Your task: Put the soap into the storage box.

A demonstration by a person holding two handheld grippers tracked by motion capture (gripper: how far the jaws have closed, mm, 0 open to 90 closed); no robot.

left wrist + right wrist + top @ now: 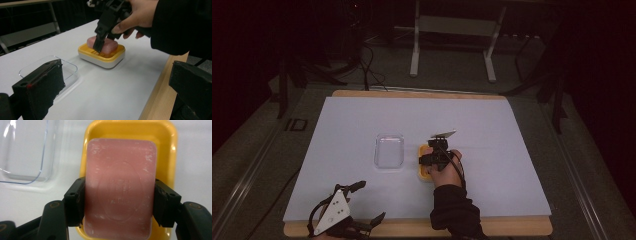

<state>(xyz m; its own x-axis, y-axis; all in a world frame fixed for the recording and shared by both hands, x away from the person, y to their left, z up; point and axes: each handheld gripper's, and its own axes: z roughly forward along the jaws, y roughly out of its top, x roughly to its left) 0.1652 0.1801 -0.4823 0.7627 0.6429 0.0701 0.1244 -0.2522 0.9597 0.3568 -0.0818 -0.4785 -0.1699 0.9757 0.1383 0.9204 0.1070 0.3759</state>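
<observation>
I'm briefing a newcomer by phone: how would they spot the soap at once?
On the white table cover, find the yellow dish right of the clear lid. The soap is the pink bar in that dish, clamped between the right gripper's jaws.

1. We find one mark we can read at all: at the left of the high view, on the dark surface just beside the table's (412,95) left edge, stand pale characters (295,124) that look like "ID". We cannot tell whether more letters belong to them.
2. In the right gripper view, the pink soap bar (120,187) carries a pressed oval emblem (119,192) with raised lettering inside it. We see that letters are there, but they are too faint and blurred for us to read.
</observation>
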